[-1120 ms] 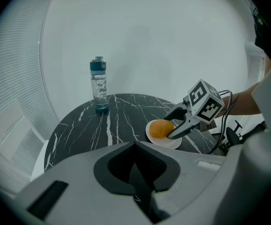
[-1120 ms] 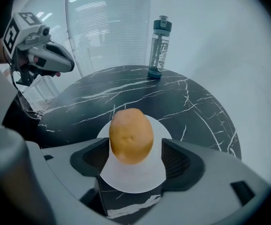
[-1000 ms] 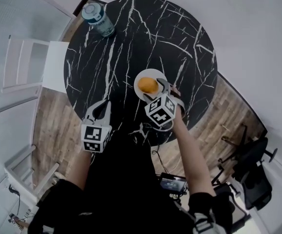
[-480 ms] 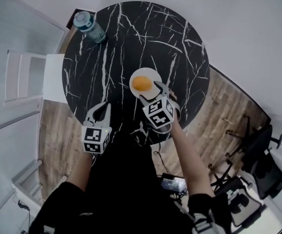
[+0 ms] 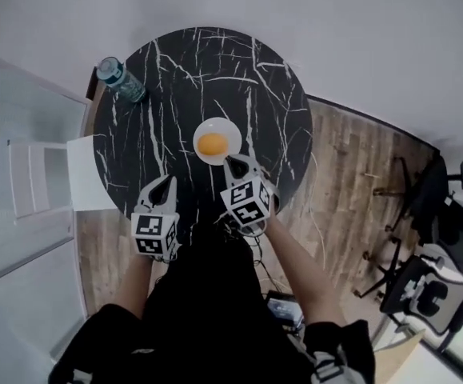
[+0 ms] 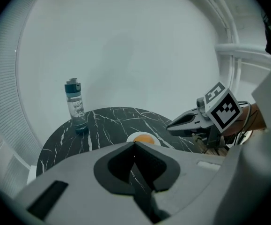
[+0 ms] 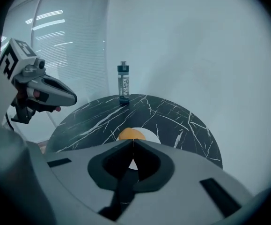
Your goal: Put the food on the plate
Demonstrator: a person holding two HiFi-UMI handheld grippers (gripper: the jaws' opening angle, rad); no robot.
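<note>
An orange round piece of food (image 5: 212,144) lies on a small white plate (image 5: 227,132) near the front of the round black marble table (image 5: 175,78). My right gripper (image 5: 236,163) hovers just in front of the plate, jaws shut with nothing between them; in its own view the food (image 7: 131,134) and plate (image 7: 150,137) lie right beyond the tips. My left gripper (image 5: 162,184) is held at the table's front left edge, shut and empty. In the left gripper view the plate (image 6: 134,136) with the food (image 6: 145,138) sits ahead, the right gripper (image 6: 170,124) to its right.
A clear water bottle with a teal cap (image 5: 120,78) stands at the table's far left edge. A white chair (image 5: 51,174) is by the table's left side. Dark office chairs (image 5: 435,238) stand on the wooden floor at right.
The right gripper has drawn back from the plate toward me and its jaws have shut. The food stays on the plate. The head view has pulled back and higher.
</note>
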